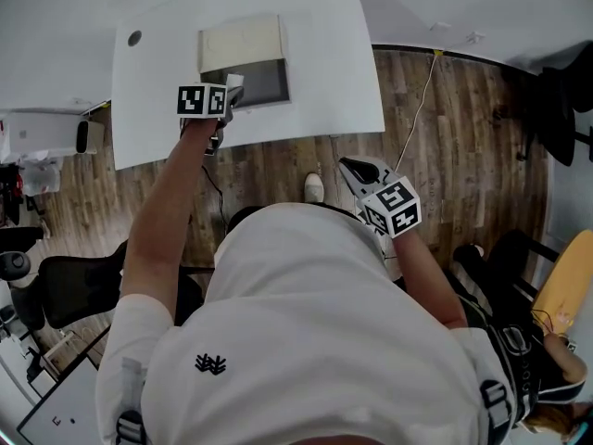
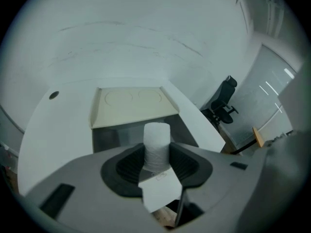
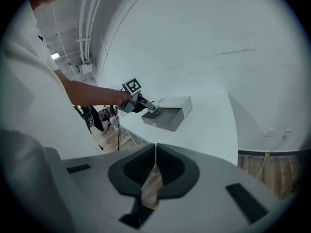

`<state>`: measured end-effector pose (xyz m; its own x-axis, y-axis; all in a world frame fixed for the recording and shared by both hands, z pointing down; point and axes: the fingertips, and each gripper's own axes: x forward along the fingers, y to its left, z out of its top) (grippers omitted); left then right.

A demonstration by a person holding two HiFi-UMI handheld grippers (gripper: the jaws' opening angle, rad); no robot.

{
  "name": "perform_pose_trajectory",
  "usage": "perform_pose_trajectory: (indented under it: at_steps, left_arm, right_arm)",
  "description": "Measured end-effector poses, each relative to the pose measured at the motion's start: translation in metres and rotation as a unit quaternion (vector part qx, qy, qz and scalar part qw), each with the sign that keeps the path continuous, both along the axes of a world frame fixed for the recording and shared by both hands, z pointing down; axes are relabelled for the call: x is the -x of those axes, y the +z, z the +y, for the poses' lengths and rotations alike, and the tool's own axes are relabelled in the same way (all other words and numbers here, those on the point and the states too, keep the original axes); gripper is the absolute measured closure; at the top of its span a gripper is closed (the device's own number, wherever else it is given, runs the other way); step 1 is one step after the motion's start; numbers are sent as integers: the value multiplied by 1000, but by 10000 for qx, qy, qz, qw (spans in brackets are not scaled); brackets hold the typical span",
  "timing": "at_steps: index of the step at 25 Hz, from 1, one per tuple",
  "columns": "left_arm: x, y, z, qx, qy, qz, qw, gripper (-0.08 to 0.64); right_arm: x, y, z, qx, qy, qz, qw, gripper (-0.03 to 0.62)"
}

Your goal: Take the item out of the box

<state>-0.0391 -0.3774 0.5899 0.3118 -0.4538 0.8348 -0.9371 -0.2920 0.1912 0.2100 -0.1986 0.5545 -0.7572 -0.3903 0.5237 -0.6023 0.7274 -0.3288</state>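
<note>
An open grey box (image 1: 262, 82) with a cream lid (image 1: 239, 37) folded back stands on the white table (image 1: 324, 35). My left gripper (image 1: 230, 91) is at the box's near left corner. In the left gripper view my left gripper (image 2: 157, 160) is shut on a white roll (image 2: 157, 142), which stands upright between the pads, above the box (image 2: 114, 136). A white paper tag (image 2: 161, 192) hangs at the roll's base. My right gripper (image 1: 357, 169) is off the table, over the wooden floor, with its jaws shut and nothing in them (image 3: 155, 166).
The table's near edge (image 1: 278, 137) runs just under my left hand. A small dark hole (image 1: 134, 37) marks the table's far left. An office chair (image 1: 65, 286) stands at the left, and a cable (image 1: 422, 100) runs down the floor on the right.
</note>
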Motion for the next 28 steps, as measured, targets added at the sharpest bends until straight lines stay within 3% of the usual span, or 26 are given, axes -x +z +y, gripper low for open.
perform_pose_trajectory:
  at_steps: [10,17,28]
  left_arm:
    - [15,-56,45,-708,104,685,9951,394]
    - [31,-103,83,-1210,333,982,9872,395]
    - [62,-148,145,-1688,603,1251,9758,396]
  right_arm:
    - [58,-4,16,-118,-388,82,9991,581]
    - [103,-8,34,-145,-626,148,9978,581]
    - [154,-19,52,-210,-747,260,9966,581]
